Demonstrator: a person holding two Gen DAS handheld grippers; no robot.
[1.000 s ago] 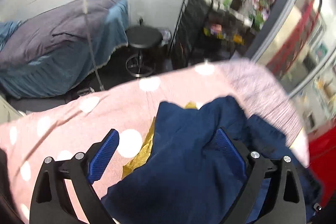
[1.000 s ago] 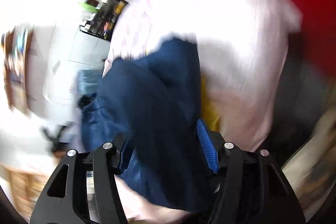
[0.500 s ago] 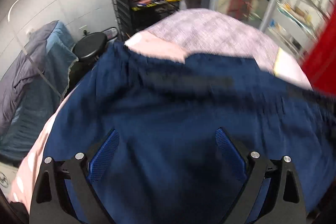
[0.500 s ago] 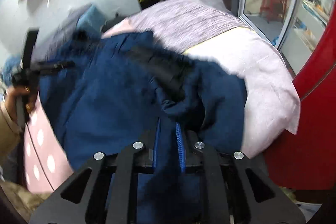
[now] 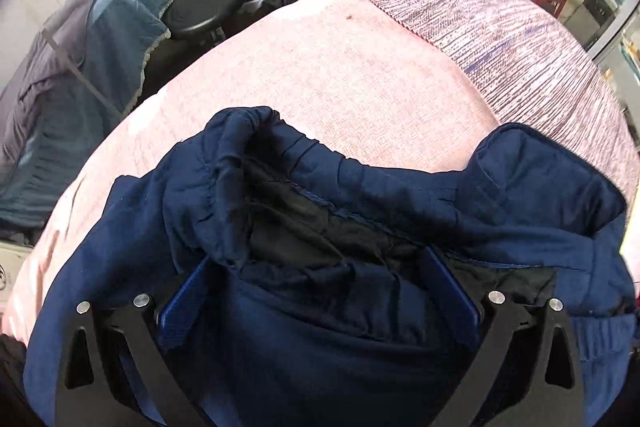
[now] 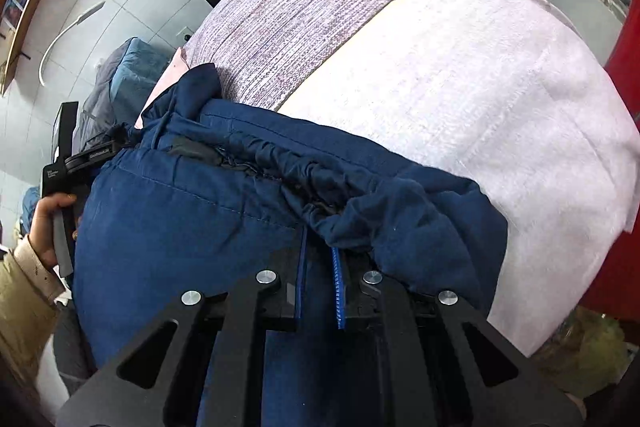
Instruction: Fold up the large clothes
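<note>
Right gripper is clenched on the gathered waistband of the navy trousers, which lie on the cloth-covered surface. Left gripper is opening, loose fabric between its pads. Soft, floppy, probably light; best held at the waistband corners.

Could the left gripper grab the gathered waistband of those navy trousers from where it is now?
Probably yes. The left gripper is opening, its fingers standing wide on either side of the bunched navy trousers. The waistband lies just ahead on the pink cover, with nothing across it.
</note>
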